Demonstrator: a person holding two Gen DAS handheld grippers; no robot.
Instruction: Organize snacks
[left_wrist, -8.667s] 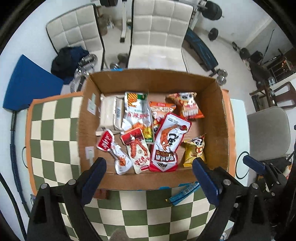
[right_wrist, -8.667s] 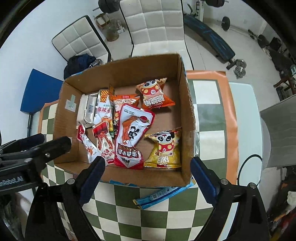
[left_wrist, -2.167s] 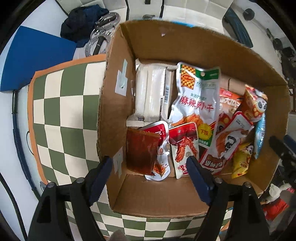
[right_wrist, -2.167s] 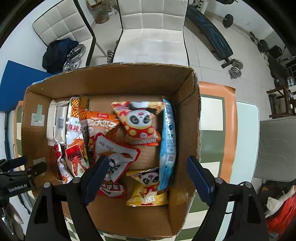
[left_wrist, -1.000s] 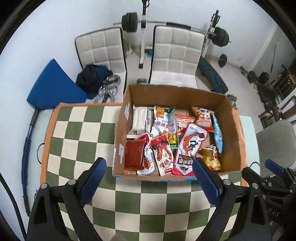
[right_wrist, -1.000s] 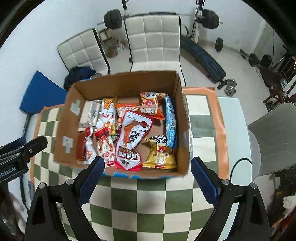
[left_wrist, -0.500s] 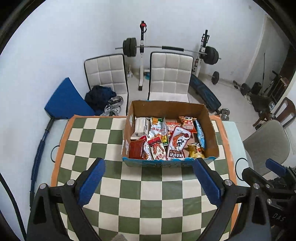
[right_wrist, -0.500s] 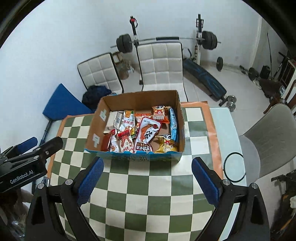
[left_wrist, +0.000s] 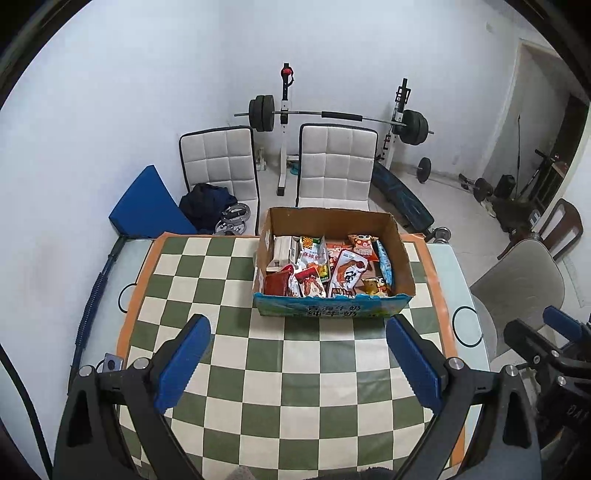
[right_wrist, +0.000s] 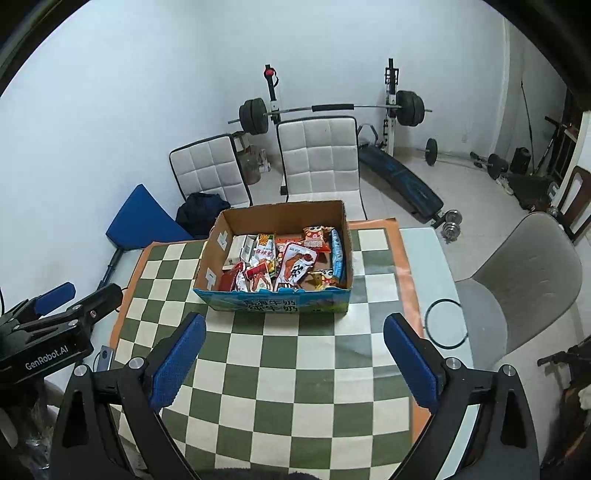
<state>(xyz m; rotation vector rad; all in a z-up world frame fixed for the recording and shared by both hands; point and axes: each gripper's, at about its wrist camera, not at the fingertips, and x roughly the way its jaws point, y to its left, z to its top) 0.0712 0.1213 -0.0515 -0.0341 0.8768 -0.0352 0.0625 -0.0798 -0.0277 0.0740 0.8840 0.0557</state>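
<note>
A cardboard box (left_wrist: 332, 312) stands at the far side of the green checked table (left_wrist: 258, 365); it also shows in the right wrist view (right_wrist: 273, 304). Several snack packets lie inside it, among them a red and white pouch (left_wrist: 349, 271), a long blue packet (left_wrist: 384, 264) by the right wall and a dark red pouch (left_wrist: 276, 283) at the left. My left gripper (left_wrist: 299, 363) is open and empty, high above the table's near half. My right gripper (right_wrist: 293, 360) is open and empty too, well short of the box.
Two white padded chairs (left_wrist: 334, 166) and a barbell rack (left_wrist: 338, 116) stand behind the table. A grey chair (right_wrist: 524, 280) is at the right. A blue pad (left_wrist: 147, 210) leans at the left. A black cable ring (right_wrist: 445, 323) lies at the table's right edge.
Both grippers have pulled up and back from the box, so it looks much smaller. The blue packet and the dark red pouch, absent 8.7 s ago, lie inside the box.
</note>
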